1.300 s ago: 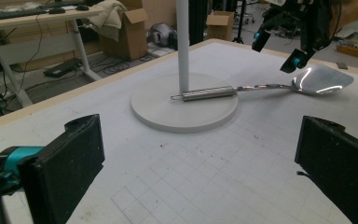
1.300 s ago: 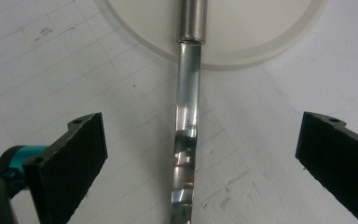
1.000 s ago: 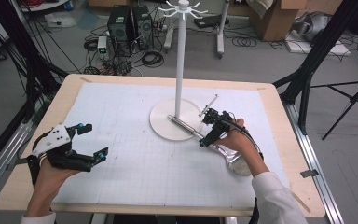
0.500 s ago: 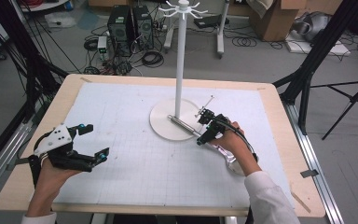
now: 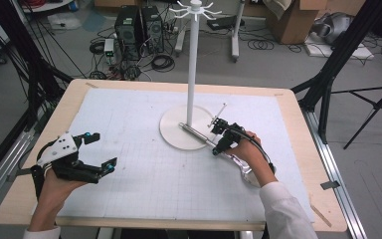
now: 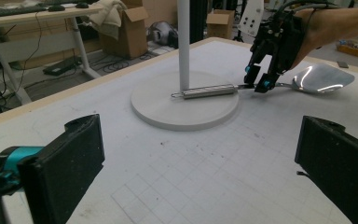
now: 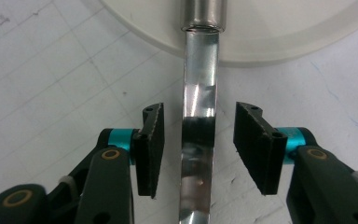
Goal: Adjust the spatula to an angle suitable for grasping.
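A shiny metal serving spoon (image 5: 197, 132) lies on the white mat, its round handle (image 6: 209, 91) resting on the disc base (image 5: 175, 138) of a white hook stand (image 5: 193, 64). The spoon's bowl (image 6: 321, 78) lies on the mat behind the right hand. My right gripper (image 5: 218, 139) points down over the flat neck (image 7: 198, 107) and straddles it. Its jaws have just been closing, and a gap still shows between each pad (image 7: 151, 149) and the metal. My left gripper (image 5: 103, 150) rests at the mat's left side, open and holding nothing.
The stand's tall pole rises just left of the right gripper, with hooks (image 5: 195, 9) at its top. The wooden table edge (image 5: 35, 149) frames the gridded mat. Computers, cables and boxes sit on the floor beyond the table.
The right gripper's jaws have narrowed from wide open to a close straddle of the spoon's neck. The left gripper has stayed where it was.
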Demonstrator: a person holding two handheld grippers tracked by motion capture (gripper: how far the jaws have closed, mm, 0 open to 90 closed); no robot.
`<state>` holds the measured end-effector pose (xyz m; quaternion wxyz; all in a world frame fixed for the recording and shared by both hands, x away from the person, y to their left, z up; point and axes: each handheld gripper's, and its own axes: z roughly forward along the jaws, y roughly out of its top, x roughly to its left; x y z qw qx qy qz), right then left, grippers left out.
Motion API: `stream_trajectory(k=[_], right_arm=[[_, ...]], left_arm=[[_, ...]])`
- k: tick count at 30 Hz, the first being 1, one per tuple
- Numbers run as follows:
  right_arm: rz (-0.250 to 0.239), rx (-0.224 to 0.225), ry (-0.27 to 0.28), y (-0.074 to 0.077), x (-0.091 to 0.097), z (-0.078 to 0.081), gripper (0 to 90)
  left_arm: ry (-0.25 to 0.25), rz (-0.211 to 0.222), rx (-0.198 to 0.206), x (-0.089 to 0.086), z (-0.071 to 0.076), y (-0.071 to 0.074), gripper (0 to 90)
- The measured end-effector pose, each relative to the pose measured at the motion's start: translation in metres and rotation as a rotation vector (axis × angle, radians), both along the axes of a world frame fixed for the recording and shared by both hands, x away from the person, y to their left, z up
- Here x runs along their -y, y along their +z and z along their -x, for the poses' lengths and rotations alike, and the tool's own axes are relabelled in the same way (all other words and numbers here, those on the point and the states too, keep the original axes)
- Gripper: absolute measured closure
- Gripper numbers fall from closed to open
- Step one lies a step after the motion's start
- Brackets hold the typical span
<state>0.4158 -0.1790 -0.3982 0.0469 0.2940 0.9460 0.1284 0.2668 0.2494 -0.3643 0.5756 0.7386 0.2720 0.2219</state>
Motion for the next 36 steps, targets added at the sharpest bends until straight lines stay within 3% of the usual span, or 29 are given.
stream_trajectory(k=[4,5,13,18,23,29,36], right_arm=[[0.003,0.0,0.003,-0.0018,-0.0016,-0.0006,57.7],[0.013,0.016,0.004,-0.0021,-0.002,-0.0005,62.0],[0.012,0.017,-0.005,-0.0036,-0.0018,-0.0015,65.4],[0.003,-0.004,-0.008,-0.0051,-0.0044,-0.0023,72.5],[-0.002,-0.02,-0.025,-0.0052,-0.004,-0.003,73.9],[-0.004,-0.029,0.017,-0.0047,-0.0069,-0.0005,74.5],[0.001,-0.009,0.068,-0.0005,-0.0091,0.0051,74.7]], left_arm=[[0.0,0.003,0.001,0.0003,0.0005,0.0003,1.7],[-0.001,0.002,0.002,0.0,0.0005,0.0004,1.7],[0.001,0.001,0.002,-0.0007,0.0002,0.0003,1.7],[0.0,0.002,0.002,0.0005,0.0005,0.0001,1.7],[-0.003,0.0,0.002,0.0006,0.0006,0.0002,1.8],[0.003,0.003,0.004,-0.0005,0.0006,0.0004,1.7],[0.0,-0.001,0.0,0.0001,0.0003,0.0,1.7]])
